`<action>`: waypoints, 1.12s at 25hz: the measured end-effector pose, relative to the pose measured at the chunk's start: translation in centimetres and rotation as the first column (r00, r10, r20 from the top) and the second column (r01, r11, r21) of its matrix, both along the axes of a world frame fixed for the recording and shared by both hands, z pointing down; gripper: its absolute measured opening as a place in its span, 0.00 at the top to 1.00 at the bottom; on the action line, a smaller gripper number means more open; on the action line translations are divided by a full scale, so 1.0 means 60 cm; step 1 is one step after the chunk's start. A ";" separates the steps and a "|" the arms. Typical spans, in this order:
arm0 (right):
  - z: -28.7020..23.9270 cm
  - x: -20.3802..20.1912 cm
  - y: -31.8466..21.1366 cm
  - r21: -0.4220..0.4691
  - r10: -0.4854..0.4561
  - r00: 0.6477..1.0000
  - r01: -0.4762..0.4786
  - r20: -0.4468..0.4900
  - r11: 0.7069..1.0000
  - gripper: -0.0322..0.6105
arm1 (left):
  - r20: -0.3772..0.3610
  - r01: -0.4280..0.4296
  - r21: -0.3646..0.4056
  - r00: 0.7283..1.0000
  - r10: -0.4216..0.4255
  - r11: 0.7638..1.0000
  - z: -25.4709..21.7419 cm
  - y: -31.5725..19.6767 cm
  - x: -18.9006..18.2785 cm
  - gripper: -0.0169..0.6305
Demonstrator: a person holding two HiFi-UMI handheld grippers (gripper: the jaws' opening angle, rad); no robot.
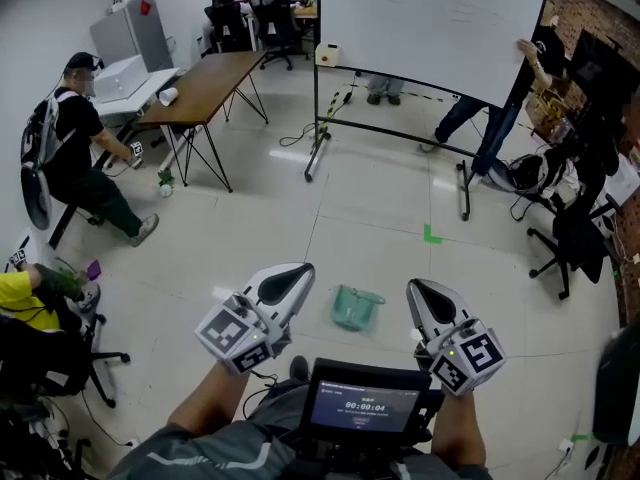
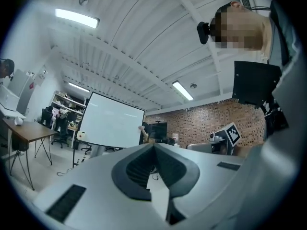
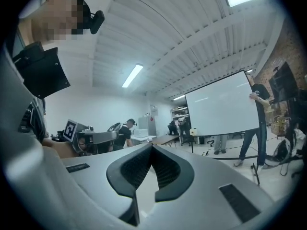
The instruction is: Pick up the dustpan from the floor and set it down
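The teal dustpan (image 1: pixel 357 308) lies on the pale tiled floor, in the head view between my two grippers and below them. My left gripper (image 1: pixel 300 274) is held level to the dustpan's left, its jaws closed tip to tip with nothing between them. My right gripper (image 1: pixel 419 291) is held level to the dustpan's right, also shut and empty. In the left gripper view the left gripper (image 2: pixel 154 146) looks out across the room, and the right gripper (image 3: pixel 152 146) does the same in the right gripper view. Neither gripper view shows the dustpan.
A rolling whiteboard (image 1: pixel 420 28) stands ahead, with a person (image 1: pixel 500 118) at its right end. A wooden table (image 1: pixel 210 78) and a crouched person (image 1: pixel 75 158) are at the left. Office chairs (image 1: pixel 575 238) crowd the right. A green tape mark (image 1: pixel 431 235) is on the floor.
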State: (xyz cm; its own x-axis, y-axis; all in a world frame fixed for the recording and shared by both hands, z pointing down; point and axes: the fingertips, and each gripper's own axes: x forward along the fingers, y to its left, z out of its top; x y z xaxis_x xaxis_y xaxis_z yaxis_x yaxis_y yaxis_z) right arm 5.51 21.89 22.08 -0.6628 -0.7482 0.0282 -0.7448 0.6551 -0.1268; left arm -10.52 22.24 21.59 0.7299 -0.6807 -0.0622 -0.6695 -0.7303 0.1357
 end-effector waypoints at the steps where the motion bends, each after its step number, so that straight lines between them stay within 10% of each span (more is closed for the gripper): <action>1: -0.004 -0.014 -0.020 0.004 0.010 1.000 -0.010 -0.008 1.000 0.93 | -0.007 -0.009 -0.002 1.000 0.009 1.000 0.001 -0.024 -0.016 0.94; 9: -0.007 -0.093 -0.185 0.019 0.080 0.997 -0.080 -0.020 0.997 0.93 | -0.031 -0.091 -0.011 0.995 0.091 0.996 0.017 -0.195 -0.088 0.94; 28: 0.008 -0.017 -0.297 0.002 -0.008 0.999 0.008 -0.042 1.000 0.93 | -0.025 -0.005 -0.053 1.000 0.004 0.999 0.048 -0.306 -0.010 0.94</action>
State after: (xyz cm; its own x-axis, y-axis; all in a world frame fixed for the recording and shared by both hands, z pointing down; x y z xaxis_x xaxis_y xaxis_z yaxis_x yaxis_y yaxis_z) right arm 4.50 4.07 22.55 -0.6668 -0.7432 0.0547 -0.7445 0.6610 -0.0944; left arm -11.10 3.89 24.44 0.7316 -0.6803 -0.0445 -0.6622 -0.7246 0.1909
